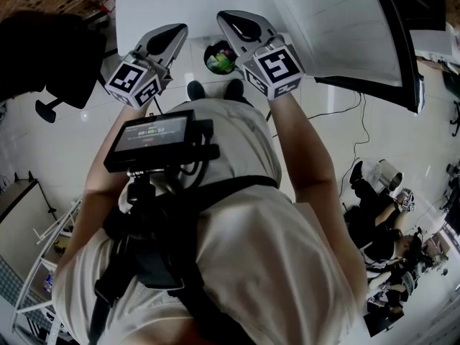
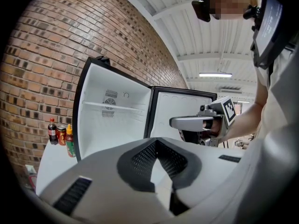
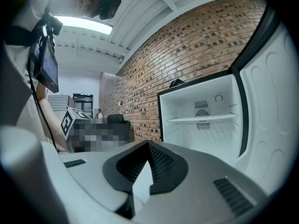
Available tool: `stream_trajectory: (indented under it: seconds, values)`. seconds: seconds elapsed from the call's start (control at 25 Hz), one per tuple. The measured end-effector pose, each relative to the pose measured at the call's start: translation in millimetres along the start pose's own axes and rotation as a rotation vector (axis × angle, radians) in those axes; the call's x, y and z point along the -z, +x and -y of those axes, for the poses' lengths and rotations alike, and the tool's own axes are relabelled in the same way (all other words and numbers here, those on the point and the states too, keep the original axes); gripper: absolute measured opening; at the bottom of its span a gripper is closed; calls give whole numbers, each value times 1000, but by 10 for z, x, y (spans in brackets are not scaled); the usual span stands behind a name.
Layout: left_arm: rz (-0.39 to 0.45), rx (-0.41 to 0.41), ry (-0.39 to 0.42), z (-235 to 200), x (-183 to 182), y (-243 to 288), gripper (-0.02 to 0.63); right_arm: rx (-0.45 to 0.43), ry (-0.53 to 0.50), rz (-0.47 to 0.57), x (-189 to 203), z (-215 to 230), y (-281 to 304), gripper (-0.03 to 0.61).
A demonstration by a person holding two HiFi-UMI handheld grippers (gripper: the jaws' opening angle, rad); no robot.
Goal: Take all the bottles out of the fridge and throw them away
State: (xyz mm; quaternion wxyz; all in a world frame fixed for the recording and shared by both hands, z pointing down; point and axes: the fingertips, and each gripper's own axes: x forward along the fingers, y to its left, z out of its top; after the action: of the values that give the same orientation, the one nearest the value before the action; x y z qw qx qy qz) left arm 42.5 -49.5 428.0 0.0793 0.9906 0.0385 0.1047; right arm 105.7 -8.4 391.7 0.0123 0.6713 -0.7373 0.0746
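Bottles stand on the white desk just beside the open fridge: a dark cola bottle, a can and a sauce bottle, side by side against the brick wall. The left hand-held gripper and the right hand-held gripper are raised before the fridge, each with jaws pressed together on nothing. On the floor beyond them, a black bin holds something green.

A brick wall rises ahead of the left gripper, under a white ribbed ceiling with a strip light. A black office chair stands left of it on glossy floor.
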Motion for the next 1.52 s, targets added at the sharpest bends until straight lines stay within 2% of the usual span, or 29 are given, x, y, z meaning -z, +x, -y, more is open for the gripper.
stream_trajectory:
  seconds: [1.52]
  values:
    - [12,2,12,-6,-49,29,12,-2,-15,-9,-20,7,7,2]
